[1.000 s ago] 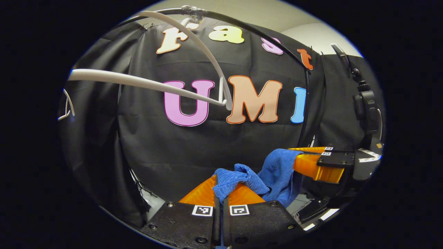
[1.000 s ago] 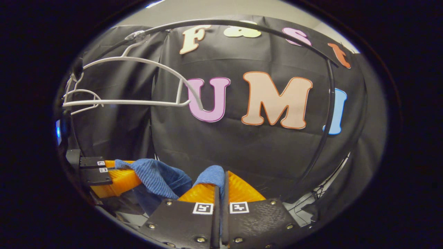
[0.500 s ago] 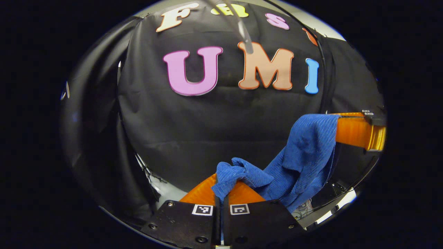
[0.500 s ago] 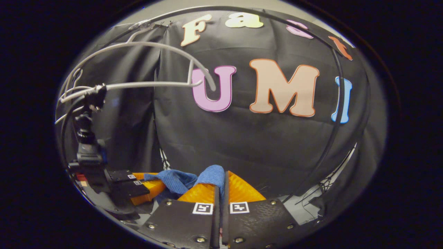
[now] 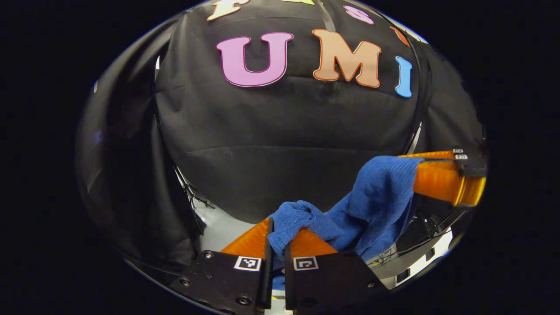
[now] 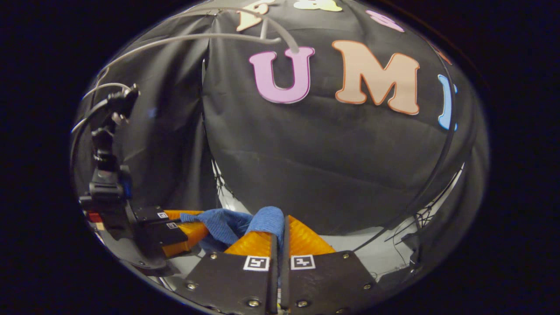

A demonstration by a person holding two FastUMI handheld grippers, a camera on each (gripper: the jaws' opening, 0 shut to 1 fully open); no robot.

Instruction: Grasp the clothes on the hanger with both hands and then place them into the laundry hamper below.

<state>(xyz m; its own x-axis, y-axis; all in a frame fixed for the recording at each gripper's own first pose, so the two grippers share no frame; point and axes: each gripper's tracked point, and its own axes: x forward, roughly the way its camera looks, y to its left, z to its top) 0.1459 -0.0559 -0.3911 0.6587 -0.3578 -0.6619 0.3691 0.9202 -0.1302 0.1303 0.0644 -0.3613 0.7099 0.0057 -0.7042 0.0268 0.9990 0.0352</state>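
Left gripper view: my left gripper (image 5: 275, 229) sits at the bottom, its two orange fingers (image 5: 249, 240) closed to a narrow slit with a bunched fold of the blue cloth (image 5: 367, 205) pinched between them. From that fold the cloth rises rightward in a slack band to my right gripper (image 5: 420, 175), seen at the right edge, whose orange fingers meet on the cloth's far corner. The cloth hangs in the air between the two tools, in front of the black booth wall (image 5: 284, 131), with a strip of pale floor (image 5: 223, 227) below. Right gripper view: my right gripper (image 6: 280, 229) is at the bottom, fingers (image 6: 306, 240) pressed nearly together on a rounded tuft of the cloth (image 6: 225, 223). The cloth runs left, low and wrinkled, to my left gripper (image 6: 186, 223), whose orange fingers are closed on its other end; the black body and camera mount of that tool stand up behind it. The white hanger (image 6: 245, 37) is at the top edge, bare and well apart from the cloth. I cannot tell where the hamper lies.
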